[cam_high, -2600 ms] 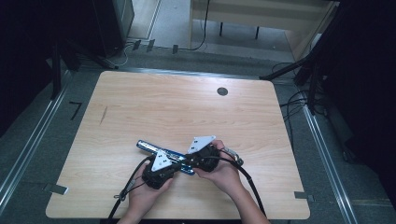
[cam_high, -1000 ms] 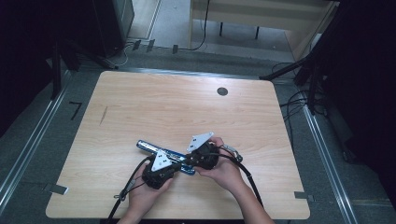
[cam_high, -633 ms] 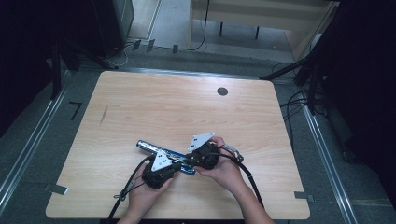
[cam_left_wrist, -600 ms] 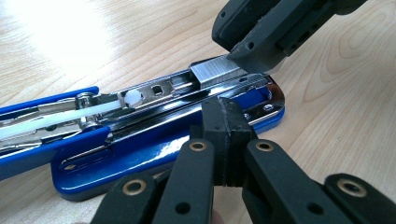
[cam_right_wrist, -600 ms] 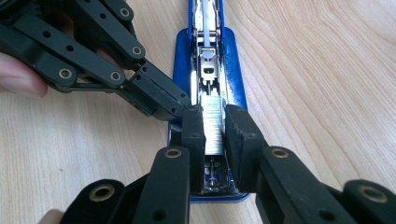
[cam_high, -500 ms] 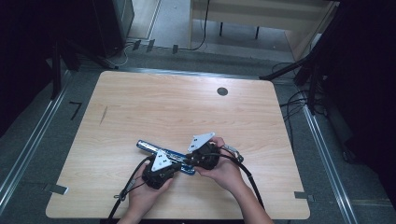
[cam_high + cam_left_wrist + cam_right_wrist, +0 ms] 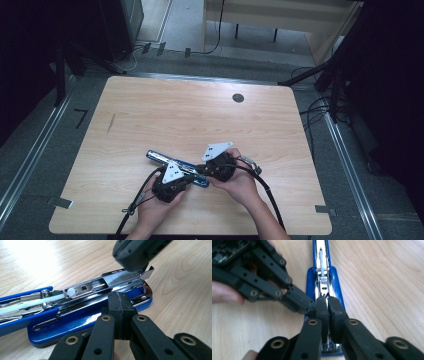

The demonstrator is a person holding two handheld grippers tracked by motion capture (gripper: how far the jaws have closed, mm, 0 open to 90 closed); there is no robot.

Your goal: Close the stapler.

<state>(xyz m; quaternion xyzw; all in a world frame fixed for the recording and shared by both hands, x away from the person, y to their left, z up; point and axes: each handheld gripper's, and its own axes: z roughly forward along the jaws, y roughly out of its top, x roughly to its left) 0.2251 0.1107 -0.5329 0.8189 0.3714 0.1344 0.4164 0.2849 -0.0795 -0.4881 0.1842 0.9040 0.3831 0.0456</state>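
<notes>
Little has shifted since the earlier frames; both hands stay put, though the right gripper [image 7: 328,306] has just been closing, its jaws now pressed together over the staple strip [image 7: 122,278]. Nearer the person, the left gripper [image 7: 121,312], jaws also together, braces the blue stapler [image 7: 159,158], which lies opened flat at the table's [image 7: 200,115] near-centre. Staples seem seated in the channel; folding the stapler shut remains.

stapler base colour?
Blue, with a silver metal staple channel; the stapler shows best in the left gripper view.
</notes>
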